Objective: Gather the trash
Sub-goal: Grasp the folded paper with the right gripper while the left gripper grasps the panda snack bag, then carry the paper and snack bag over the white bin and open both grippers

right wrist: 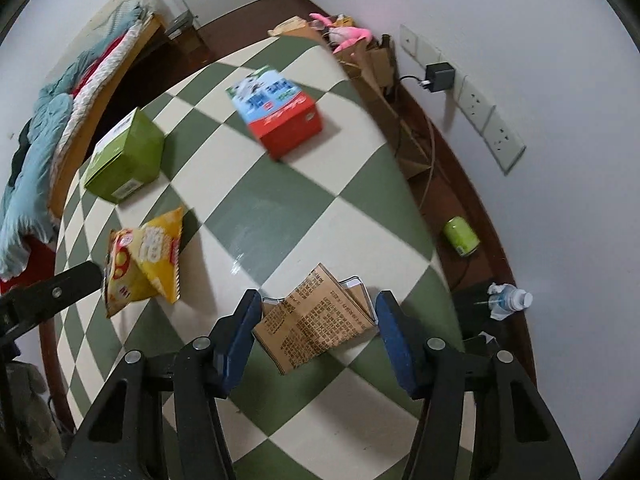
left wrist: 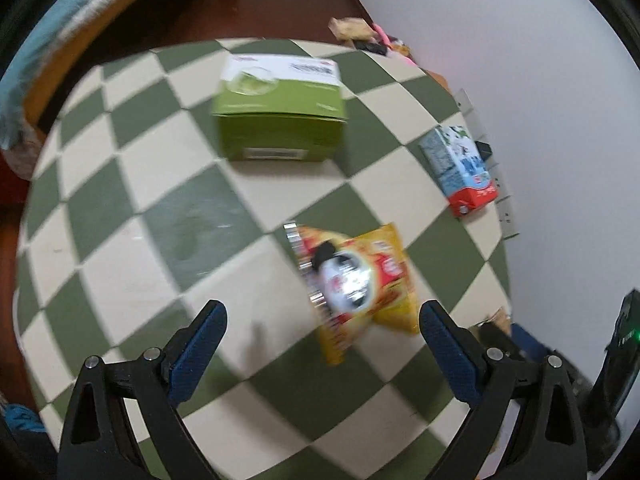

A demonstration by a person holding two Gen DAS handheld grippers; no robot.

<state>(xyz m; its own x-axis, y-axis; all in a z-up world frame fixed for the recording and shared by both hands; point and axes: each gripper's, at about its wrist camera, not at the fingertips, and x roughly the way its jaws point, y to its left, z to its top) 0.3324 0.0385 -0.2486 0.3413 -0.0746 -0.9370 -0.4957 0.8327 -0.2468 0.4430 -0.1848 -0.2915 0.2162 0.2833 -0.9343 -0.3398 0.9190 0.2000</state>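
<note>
Here, left gripper (left wrist: 322, 330) was held wide above yellow snack bag (left wrist: 354, 280); right gripper (right wrist: 318, 330) was spread wide, brown paper bag (right wrist: 316, 322) seen between fingers, unclamped.

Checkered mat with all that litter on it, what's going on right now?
Trash pickup, nothing grabbed yet. The left gripper is open, closing in on the yellow snack bag. The right gripper is open around a brown printed paper wrapper, not visibly clamped. A green box and a blue-and-red carton lie untouched on the checkered mat.
</note>
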